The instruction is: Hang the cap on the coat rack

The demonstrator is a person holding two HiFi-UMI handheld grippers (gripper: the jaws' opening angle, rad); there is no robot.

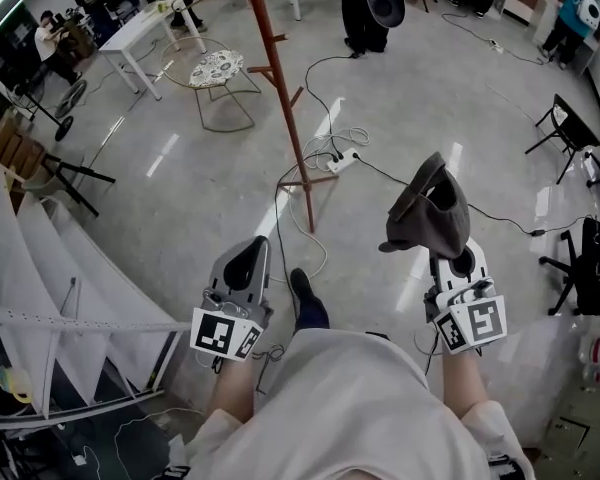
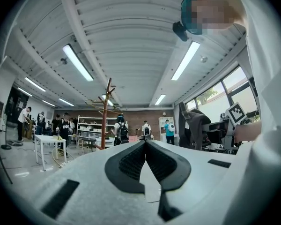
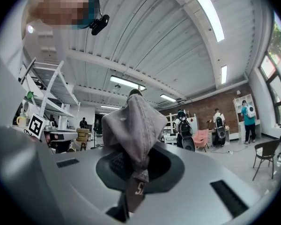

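My right gripper (image 1: 446, 256) is shut on a grey cap (image 1: 429, 208), which stands up from its jaws at the right of the head view. In the right gripper view the cap (image 3: 133, 125) rises in front of the camera, its strap pinched between the pads. My left gripper (image 1: 245, 265) is shut and holds nothing; its jaws meet with no gap (image 2: 145, 146). The brown wooden coat rack (image 1: 280, 78) stands ahead on the floor, up and left of the cap. Its pole and pegs (image 2: 106, 111) show far off in the left gripper view.
A white power strip with cables (image 1: 342, 160) lies by the rack's foot. A round patterned stool (image 1: 217, 70) and a white table (image 1: 145, 30) stand left of the rack. White shelving (image 1: 50, 298) fills the near left. Black chairs (image 1: 565, 128) stand at right. People stand far back.
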